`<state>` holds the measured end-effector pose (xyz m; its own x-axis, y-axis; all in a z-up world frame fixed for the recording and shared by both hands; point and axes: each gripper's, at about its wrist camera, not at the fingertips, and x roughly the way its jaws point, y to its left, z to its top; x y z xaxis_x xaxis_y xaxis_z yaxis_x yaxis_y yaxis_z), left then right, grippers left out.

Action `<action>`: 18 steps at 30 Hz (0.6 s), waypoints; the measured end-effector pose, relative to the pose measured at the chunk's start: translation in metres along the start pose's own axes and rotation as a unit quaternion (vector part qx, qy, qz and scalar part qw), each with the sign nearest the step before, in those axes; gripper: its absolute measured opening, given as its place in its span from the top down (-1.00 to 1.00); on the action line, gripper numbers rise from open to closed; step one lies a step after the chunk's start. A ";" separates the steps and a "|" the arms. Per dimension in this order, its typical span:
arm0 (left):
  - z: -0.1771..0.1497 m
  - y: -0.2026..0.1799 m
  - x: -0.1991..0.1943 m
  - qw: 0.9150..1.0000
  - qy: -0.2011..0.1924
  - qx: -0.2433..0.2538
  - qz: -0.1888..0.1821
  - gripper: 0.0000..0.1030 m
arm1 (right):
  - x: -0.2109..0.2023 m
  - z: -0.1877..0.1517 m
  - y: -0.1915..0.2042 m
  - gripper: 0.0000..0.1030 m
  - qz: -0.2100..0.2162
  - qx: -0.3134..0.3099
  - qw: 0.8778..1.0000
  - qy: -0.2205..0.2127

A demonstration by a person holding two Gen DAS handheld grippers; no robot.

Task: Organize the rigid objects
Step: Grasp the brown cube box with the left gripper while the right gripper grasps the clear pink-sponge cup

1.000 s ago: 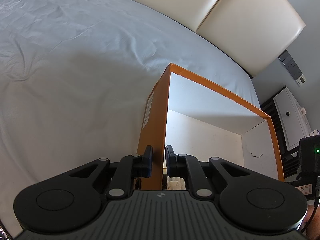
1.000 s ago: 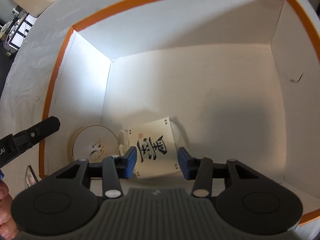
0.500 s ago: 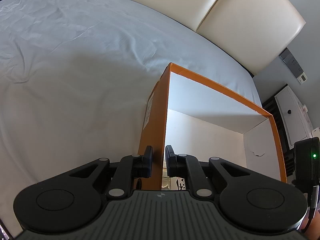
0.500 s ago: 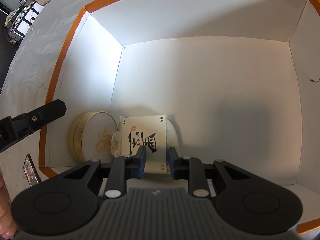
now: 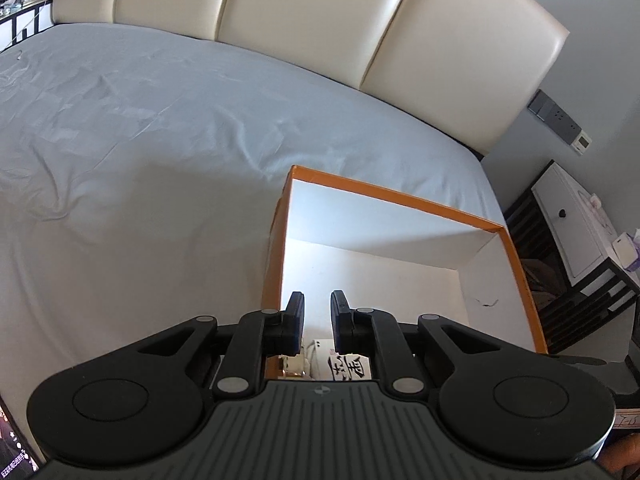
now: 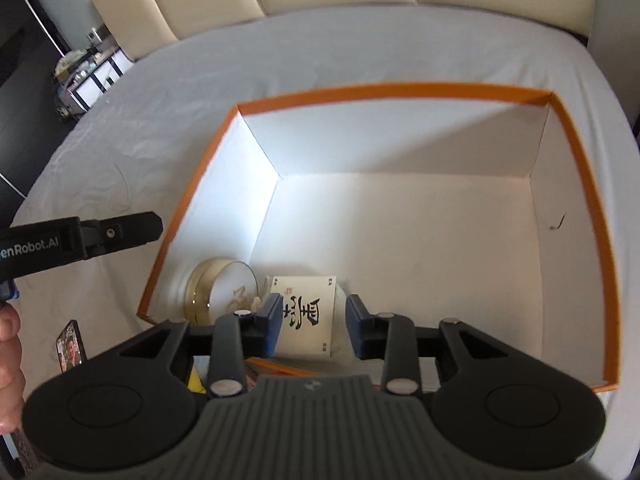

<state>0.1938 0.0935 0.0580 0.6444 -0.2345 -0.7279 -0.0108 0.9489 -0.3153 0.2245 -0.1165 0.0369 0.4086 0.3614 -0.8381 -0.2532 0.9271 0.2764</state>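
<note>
Grippers first: the right gripper [image 6: 312,322] hangs above the near end of the box [image 6: 384,90], its jaws just having widened again, parted with nothing between the pads. Straight below the gap lies the white card [image 6: 308,314] with black brush lettering, flat on the box floor against the near wall. Just left of it, in the near left corner, the round gold tin [image 6: 222,290] sits tilted, with a pale tangle of cord between tin and card. The left gripper [image 5: 317,318] hovers over the box's left wall, jaws drawn in as far as they go, nothing held. A phone [image 6: 70,346] lies on the bed sheet [image 5: 140,140] outside the near left corner. Beyond, the cream headboard [image 5: 320,20].
</note>
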 end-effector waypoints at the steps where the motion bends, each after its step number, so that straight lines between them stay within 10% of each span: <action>1: -0.004 -0.003 -0.006 1.000 0.000 0.005 -0.004 0.72 | -0.013 -0.005 -0.003 0.29 0.006 -0.003 1.000 -0.021; 9: -0.047 -0.014 -0.023 0.998 0.058 0.031 0.020 0.51 | -0.072 -0.063 -0.021 0.25 0.039 0.037 0.995 -0.084; 18: -0.099 -0.004 0.000 0.984 0.161 0.029 0.074 -0.19 | -0.033 -0.130 -0.023 0.03 0.108 0.127 0.985 0.040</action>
<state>0.1184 0.0688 -0.0012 0.3631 -0.1378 -0.9215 -0.0368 0.9861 -0.1619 0.1029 -0.1626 -0.0028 0.2965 0.5535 -0.7783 -0.0948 0.8279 0.5527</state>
